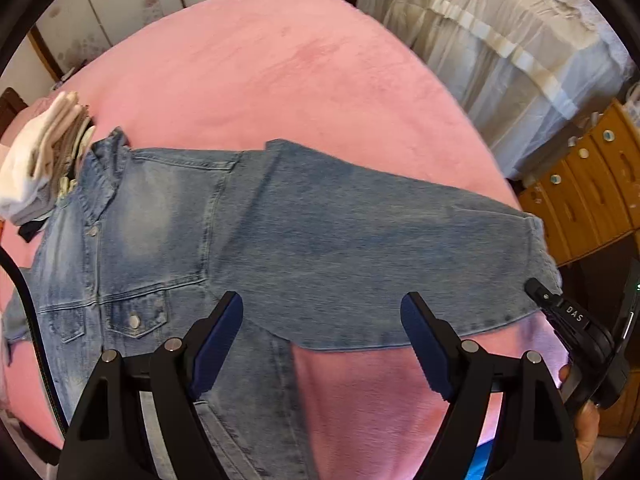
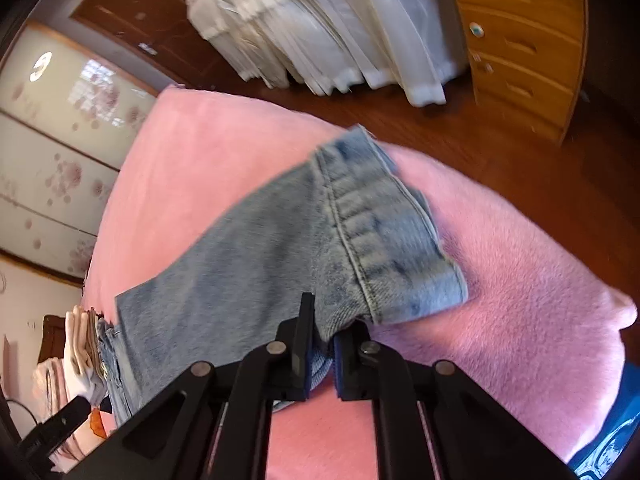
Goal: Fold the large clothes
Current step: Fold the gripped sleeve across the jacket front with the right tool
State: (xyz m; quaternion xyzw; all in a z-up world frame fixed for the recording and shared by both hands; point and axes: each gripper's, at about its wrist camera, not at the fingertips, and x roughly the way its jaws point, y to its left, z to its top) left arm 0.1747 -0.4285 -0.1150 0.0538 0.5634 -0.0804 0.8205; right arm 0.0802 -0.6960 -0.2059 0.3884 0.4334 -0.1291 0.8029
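Observation:
A light blue denim jacket (image 1: 280, 232) lies flat on the pink blanket (image 1: 280, 60), collar to the left and one sleeve stretched out to the right. My left gripper (image 1: 322, 314) hovers open over the jacket near the armpit, with nothing between its blue pads (image 1: 218, 344). In the right wrist view, my right gripper (image 2: 324, 332) is shut on the sleeve (image 2: 260, 248) just below its cuff (image 2: 384, 240), and denim is bunched between the pads. The left wrist view also shows the right gripper (image 1: 538, 288) at the cuff end.
A stack of folded pale clothes (image 1: 44, 152) sits on the bed beside the jacket's collar. A wooden chest of drawers (image 1: 592, 192) and white curtains (image 1: 500, 32) stand past the bed's far edge. The pink blanket is bare beyond the sleeve.

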